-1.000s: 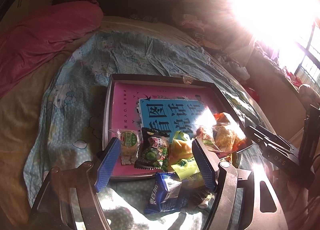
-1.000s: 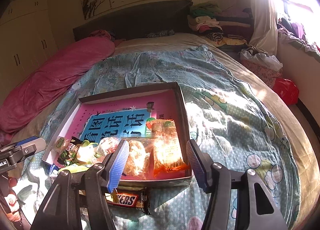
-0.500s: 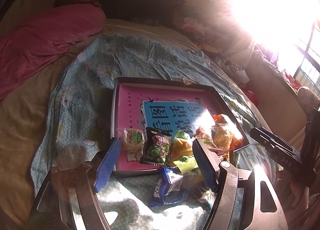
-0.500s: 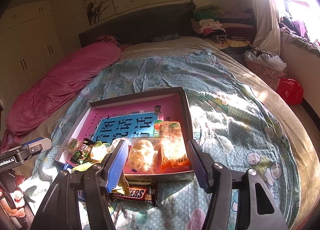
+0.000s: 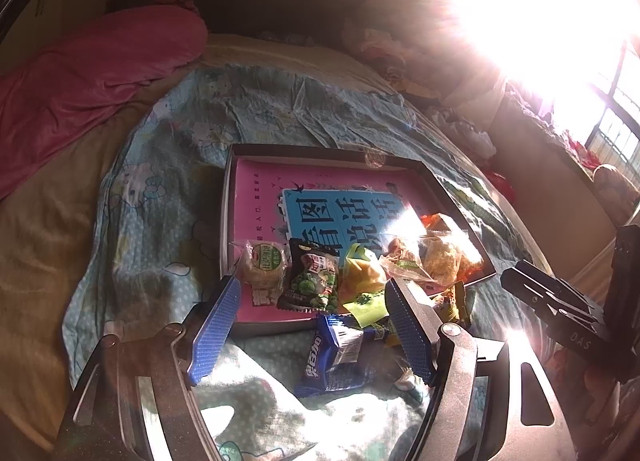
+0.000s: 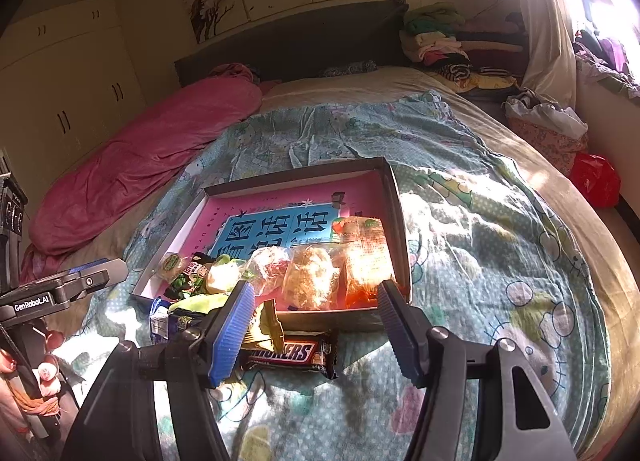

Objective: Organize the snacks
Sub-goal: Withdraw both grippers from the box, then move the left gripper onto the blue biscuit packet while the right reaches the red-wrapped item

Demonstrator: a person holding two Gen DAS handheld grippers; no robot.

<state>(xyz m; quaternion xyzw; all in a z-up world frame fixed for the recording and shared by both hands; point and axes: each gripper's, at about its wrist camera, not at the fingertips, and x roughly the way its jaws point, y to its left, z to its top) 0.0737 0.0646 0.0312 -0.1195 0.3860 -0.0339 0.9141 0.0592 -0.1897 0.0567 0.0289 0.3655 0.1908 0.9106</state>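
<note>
The left tongs [image 5: 314,325] stand open and empty over a blue wrapper [image 5: 332,357] on the bed, the right tongs [image 6: 316,329] are opening, nothing gripped, above a Snickers bar [image 6: 288,353], and just beyond both lies the box [image 6: 394,197] lined with snack packets [image 6: 312,281].
</note>
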